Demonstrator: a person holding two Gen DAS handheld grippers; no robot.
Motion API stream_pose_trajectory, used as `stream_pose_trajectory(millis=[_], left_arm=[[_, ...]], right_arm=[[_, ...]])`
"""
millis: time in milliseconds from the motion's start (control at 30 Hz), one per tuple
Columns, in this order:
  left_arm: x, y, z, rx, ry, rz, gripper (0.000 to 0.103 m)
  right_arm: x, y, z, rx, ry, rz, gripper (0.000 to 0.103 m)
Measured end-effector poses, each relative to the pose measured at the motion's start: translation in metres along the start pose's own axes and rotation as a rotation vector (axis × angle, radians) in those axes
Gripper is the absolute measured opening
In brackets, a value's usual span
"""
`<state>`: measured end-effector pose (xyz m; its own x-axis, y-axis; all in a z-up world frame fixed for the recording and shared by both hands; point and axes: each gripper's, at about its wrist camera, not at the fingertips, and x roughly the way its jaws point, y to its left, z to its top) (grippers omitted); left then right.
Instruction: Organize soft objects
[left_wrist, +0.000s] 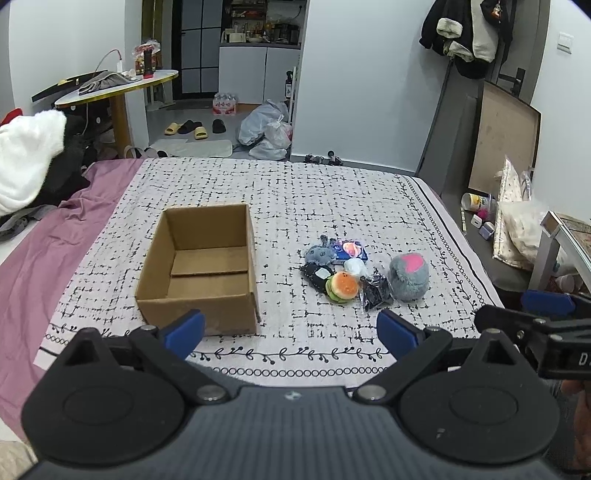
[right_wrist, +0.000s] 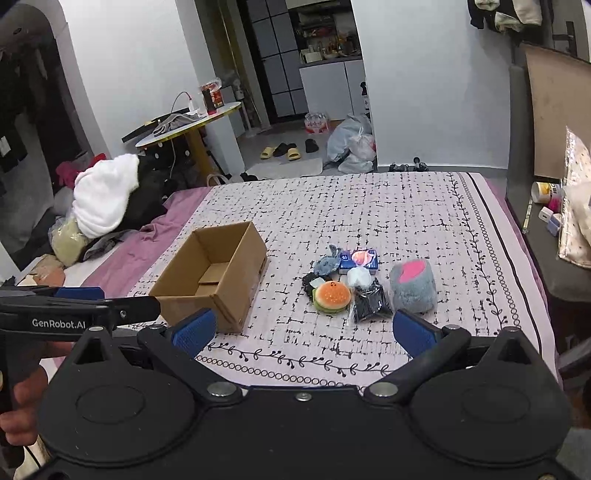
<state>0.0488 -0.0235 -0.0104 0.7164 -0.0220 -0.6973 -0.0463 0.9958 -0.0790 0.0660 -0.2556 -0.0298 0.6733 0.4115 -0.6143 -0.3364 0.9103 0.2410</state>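
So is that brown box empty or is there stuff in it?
Empty. The cardboard box stands open on the bed, and only its bare bottom flaps show inside. The soft toys, such as the burger, lie beside it.

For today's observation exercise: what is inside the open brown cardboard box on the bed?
The open brown cardboard box shows only its bare floor and folded bottom flaps; no toys inside. Its near wall hides the closest strip of floor.
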Motion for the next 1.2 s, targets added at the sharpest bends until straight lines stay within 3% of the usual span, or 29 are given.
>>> stream_pose_trajectory(millis=[533, 733, 933, 1200], left_arm=[[0.046, -0.013, 0.025, -0.023, 0.013, -0.035, 0.096], [0.070, -0.014, 0.032, -0.054, 0.034, -0.031, 0.088], [0.098, -0.013, 0.035, -0.095, 0.059, -0.036, 0.073], [0.145, -0.019, 0.041, -0.126, 0.131, -0.055, 0.068]], right_arm=[[0.046, -0.034, 0.028, 0.029, 0.021, 0.035, 0.102], [0.073, -0.051, 0.026, 0.108, 0.020, 0.050, 0.096], [0.108, -0.072, 0.011, 0.213, 0.055, 0.041, 0.082], [0.153, -0.098, -0.002, 0.317, 0.140, 0.027, 0.063]])
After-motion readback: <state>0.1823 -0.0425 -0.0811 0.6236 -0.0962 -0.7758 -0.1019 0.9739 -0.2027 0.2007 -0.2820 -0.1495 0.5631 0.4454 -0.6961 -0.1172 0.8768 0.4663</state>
